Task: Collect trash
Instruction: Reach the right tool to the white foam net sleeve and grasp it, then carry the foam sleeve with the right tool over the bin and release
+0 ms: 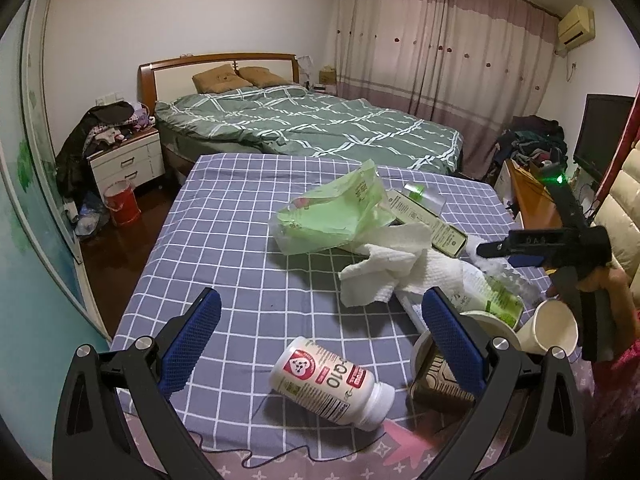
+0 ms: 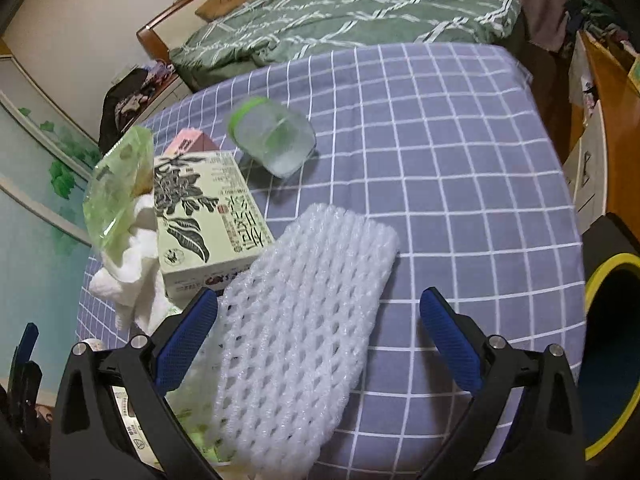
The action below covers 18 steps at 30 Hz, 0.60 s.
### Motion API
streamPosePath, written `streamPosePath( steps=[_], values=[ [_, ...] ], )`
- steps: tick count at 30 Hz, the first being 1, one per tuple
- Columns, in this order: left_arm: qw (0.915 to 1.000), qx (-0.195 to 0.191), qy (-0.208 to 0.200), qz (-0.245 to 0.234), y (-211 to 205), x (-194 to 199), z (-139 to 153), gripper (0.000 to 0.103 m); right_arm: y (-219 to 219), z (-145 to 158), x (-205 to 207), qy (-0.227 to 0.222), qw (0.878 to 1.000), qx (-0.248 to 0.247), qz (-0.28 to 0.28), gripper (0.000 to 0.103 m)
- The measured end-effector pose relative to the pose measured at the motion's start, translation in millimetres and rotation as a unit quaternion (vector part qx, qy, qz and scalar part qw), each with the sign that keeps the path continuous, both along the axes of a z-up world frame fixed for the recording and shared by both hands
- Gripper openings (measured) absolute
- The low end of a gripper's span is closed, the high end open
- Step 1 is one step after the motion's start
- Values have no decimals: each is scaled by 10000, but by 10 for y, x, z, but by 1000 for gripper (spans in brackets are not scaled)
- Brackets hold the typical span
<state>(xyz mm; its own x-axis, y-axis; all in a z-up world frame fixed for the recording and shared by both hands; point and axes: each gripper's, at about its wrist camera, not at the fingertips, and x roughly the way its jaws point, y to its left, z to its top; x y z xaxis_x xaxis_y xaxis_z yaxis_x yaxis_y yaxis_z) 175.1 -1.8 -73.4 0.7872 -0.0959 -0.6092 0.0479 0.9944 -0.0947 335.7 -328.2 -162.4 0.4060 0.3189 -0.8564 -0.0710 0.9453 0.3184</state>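
Presently, trash lies scattered on the checked cloth. My right gripper hangs spread over the white foam net sleeve, touching nothing; my left gripper is equally spread above the toppled white bottle. Risk: the sleeve is light and springy, so a shallow pinch may let it slip. The green tea box bears characters I cannot read; the bottle's label shows "Q10".
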Motion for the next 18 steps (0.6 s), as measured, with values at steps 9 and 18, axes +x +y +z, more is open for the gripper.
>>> streamPosePath(
  steps=[9, 18],
  values=[
    [9998, 28, -53, -207, -90, 78, 20, 99, -139, 31, -77, -103, 9994, 326, -114, 18],
    [9959, 89, -520, -741, -212, 447, 282, 99, -446, 408, -418, -904, 9938, 205, -613, 14]
  ],
)
